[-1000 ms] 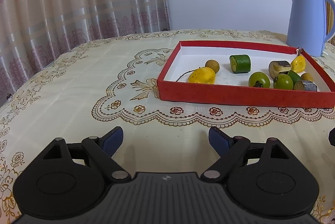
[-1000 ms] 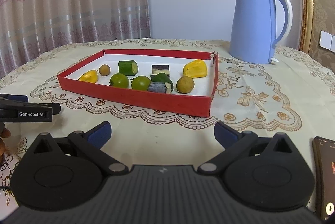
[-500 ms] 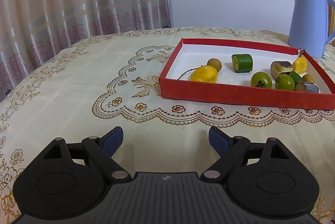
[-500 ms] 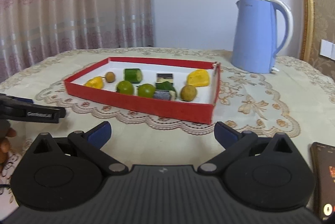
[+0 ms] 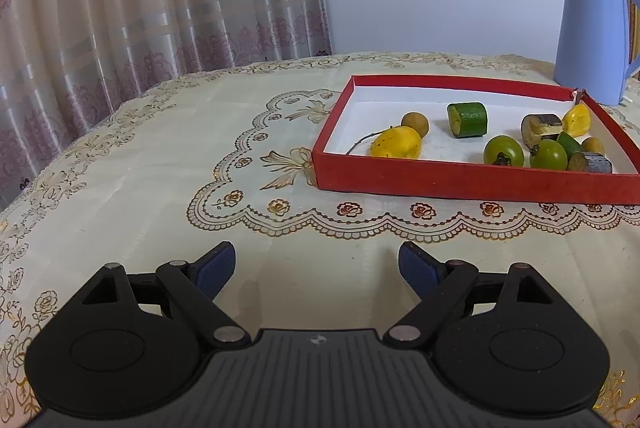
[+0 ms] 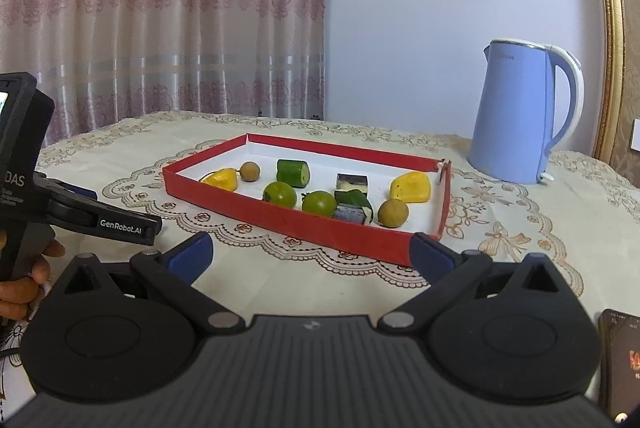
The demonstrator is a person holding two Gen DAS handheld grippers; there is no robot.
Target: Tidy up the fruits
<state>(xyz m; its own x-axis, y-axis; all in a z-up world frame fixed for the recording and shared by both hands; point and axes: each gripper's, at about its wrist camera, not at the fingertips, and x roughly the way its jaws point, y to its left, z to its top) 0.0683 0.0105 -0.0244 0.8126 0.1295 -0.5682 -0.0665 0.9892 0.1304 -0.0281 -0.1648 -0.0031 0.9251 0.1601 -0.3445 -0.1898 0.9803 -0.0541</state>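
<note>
A shallow red tray (image 5: 472, 182) (image 6: 280, 218) with a white floor holds several fruits: a yellow fruit with a stem (image 5: 396, 144) (image 6: 222, 179), a green cucumber chunk (image 5: 468, 119) (image 6: 293, 173), two round green fruits (image 5: 503, 151) (image 6: 280, 194), small brown round fruits (image 6: 393, 213) and dark sugarcane pieces (image 6: 351, 184). My left gripper (image 5: 316, 266) hovers open over bare tablecloth, short of the tray's left corner. My right gripper (image 6: 310, 254) stands open and empty before the tray's front wall. The left gripper's body (image 6: 108, 222) shows at the right wrist view's left edge, held by a hand.
A light blue electric kettle (image 6: 520, 116) (image 5: 592, 36) stands behind the tray's right end. A phone (image 6: 620, 360) lies at the table's near right. An embroidered cream tablecloth (image 5: 160, 168) covers the table; curtains hang behind, and a gold frame runs up the right wall.
The right wrist view has lifted and tilted up, so tray and kettle sit lower and more of the left gripper's body shows. The left gripper stays put, both still open.
</note>
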